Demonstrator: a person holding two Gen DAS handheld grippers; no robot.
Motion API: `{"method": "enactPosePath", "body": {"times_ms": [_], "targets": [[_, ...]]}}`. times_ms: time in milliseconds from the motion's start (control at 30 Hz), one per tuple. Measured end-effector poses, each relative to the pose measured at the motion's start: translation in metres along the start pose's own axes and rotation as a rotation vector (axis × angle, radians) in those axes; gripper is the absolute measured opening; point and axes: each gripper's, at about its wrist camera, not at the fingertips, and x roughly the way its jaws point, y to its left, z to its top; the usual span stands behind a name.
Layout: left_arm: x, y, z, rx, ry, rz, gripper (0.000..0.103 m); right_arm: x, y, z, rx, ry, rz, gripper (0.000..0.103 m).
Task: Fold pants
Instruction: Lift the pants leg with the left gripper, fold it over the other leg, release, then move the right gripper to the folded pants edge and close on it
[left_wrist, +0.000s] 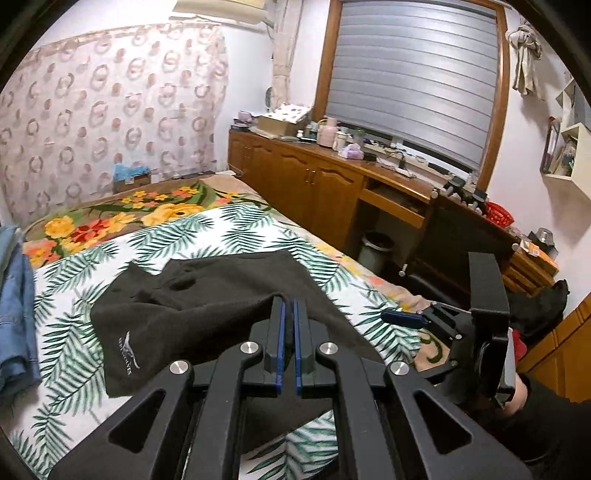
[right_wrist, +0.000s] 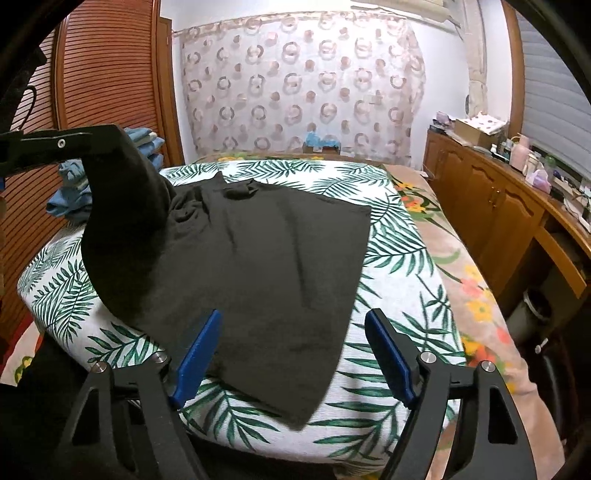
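Note:
Black pants (right_wrist: 266, 258) lie spread on a bed cover with a palm-leaf print (right_wrist: 399, 258). My left gripper (left_wrist: 289, 306) is shut on a fold of the pants (left_wrist: 192, 295), near a leg with a small white logo. In the right wrist view that gripper (right_wrist: 92, 142) holds the fabric raised at the upper left, and the cloth drapes down from it. My right gripper (right_wrist: 293, 314) stands open just above the pants' near edge, its blue pads on either side of the cloth without pressing it. One of its fingers (left_wrist: 402, 318) shows at the right of the left wrist view.
Blue denim clothes (left_wrist: 14, 295) are piled at the bed's left side (right_wrist: 70, 195). A wooden cabinet (left_wrist: 314, 181) with clutter on top runs along the right wall, with a bin (left_wrist: 375, 247) beneath it. A slatted wooden door (right_wrist: 103, 74) stands at the left.

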Motion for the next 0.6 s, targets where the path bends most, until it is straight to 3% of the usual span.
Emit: {"method": "enactPosePath", "body": {"times_ms": [267, 333, 400, 467, 500, 600], "targets": [[0.009, -0.005, -0.001, -0.004, 0.016, 0.003, 0.005, 0.000, 0.001, -0.004, 0.016, -0.005, -0.009, 0.080], [0.012, -0.002, -0.002, -0.007, 0.034, 0.029, 0.010, -0.001, 0.001, -0.005, 0.021, -0.004, -0.008, 0.080], [0.012, 0.000, -0.004, -0.007, 0.032, 0.052, 0.039, -0.001, 0.002, -0.005, 0.025, -0.005, -0.007, 0.080], [0.008, 0.004, -0.006, -0.019, 0.017, 0.053, 0.062, -0.001, 0.000, -0.006, 0.027, -0.006, -0.005, 0.080], [0.007, 0.006, -0.006, -0.024, 0.011, 0.060, 0.070, -0.001, 0.000, -0.006, 0.027, -0.005, -0.006, 0.080], [-0.001, 0.012, -0.010, -0.029, -0.006, 0.089, 0.074, -0.002, -0.002, -0.004, 0.025, -0.007, -0.003, 0.078]]}}
